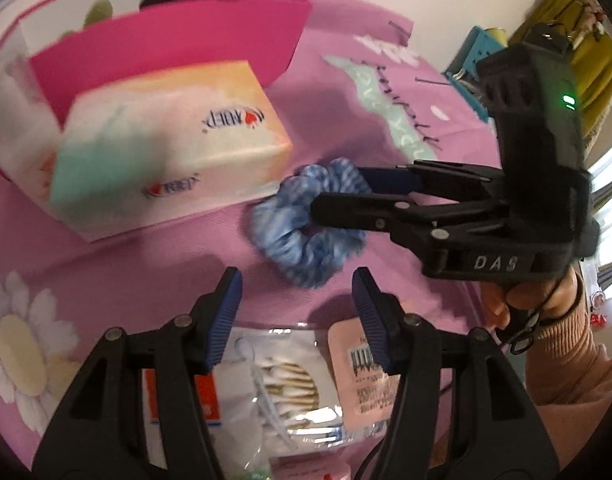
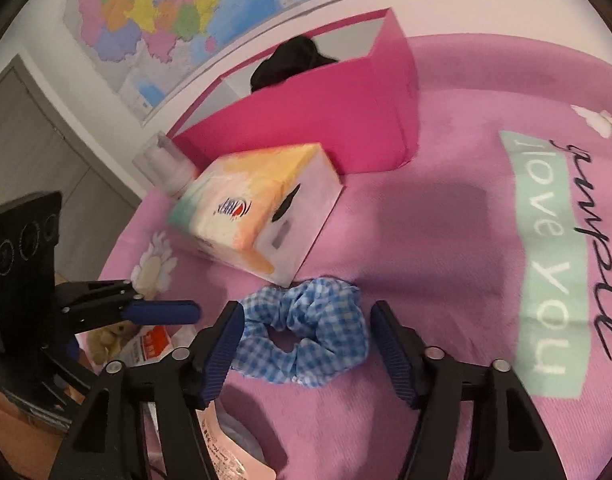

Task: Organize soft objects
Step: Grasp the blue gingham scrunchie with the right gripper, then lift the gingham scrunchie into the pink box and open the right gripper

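two grippers meet low in frame. the right gripper (image 2: 304, 344) spreads wide around a blue gingham scrunchie (image 2: 302, 336). the left gripper (image 1: 297, 300) gapes open, empty, over a bag of cotton swabs (image 1: 282, 384).

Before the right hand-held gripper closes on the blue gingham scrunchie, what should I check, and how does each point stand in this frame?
1. Right hand-held gripper open: ok, fingers spread.
2. Blue gingham scrunchie between its fingers: ok in the right wrist view, one finger at each side.
3. Scrunchie lies free on the pink cloth: ok, though it sits close to the tissue box.
4. Left hand-held gripper out of the way: ok, open, short of the scrunchie.
5. Pink box has room: cannot tell; a black item is inside.
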Motion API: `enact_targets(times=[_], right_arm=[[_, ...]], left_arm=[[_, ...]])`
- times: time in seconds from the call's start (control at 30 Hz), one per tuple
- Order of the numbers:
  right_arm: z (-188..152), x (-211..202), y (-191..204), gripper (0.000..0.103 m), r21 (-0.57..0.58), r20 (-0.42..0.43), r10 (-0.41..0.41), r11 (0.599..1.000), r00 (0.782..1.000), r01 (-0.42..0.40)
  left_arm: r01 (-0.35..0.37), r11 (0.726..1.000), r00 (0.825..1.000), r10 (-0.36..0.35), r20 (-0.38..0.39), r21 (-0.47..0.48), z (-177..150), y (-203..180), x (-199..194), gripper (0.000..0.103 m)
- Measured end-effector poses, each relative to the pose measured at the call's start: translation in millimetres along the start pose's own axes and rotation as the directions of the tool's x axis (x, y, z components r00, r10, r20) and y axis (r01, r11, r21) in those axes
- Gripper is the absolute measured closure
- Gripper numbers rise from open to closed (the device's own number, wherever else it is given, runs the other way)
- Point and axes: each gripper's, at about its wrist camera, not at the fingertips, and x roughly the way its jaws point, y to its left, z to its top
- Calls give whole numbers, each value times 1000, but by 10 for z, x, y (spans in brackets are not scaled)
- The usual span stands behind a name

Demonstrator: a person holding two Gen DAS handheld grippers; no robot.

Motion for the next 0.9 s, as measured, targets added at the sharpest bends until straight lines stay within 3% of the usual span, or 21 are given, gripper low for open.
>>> enact_targets(times=[0.03,0.13,0.2,0.3,0.33,0.47,0.57,0.67,0.73,0.77,0.9], right_arm=[[-6,15,10,68,-9,-7,-1,1000,1000,1],[-22,28,8,88,-17,-11,-1,1000,1000,0],[-32,-25,0,90,-14,7,20,1000,1000,-20],[-23,-135,49,92,-16,38,69,998,997,-69],[-18,-168,66,93,-18,47,80,997,996,-79],[30,-337,191,93,-55,93,121,992,988,-116],[57,-417,318,93,-102,113,130,988,985,-118],[80,-368,309,89,-89,100,68,994,993,-59],[78,-300,189,56,-38,87,50,998,995,-47],[72,-270,124,51,-10,77,44,999,996,-43],[18,-126,0,50,25,32,51,998,998,-52]], left_arm=[[3,1000,1000,-3,-12,-6,13,9,39,44],[7,1000,1000,-7,-19,-24,57,29,89,44],[24,999,1000,-25,-14,-32,82,43,76,46],[46,998,999,-46,-1,-50,120,75,55,70],[53,997,999,-53,7,-54,123,90,36,73],[83,995,995,-81,52,-53,133,91,-76,78],[64,997,995,-62,78,-31,141,49,-122,78],[38,999,997,-36,72,-19,110,62,-116,78],[27,999,998,-26,59,-18,90,68,-67,78],[22,1000,998,-21,51,-16,80,74,-38,78],[12,1000,1000,-11,7,-28,66,103,112,78]])
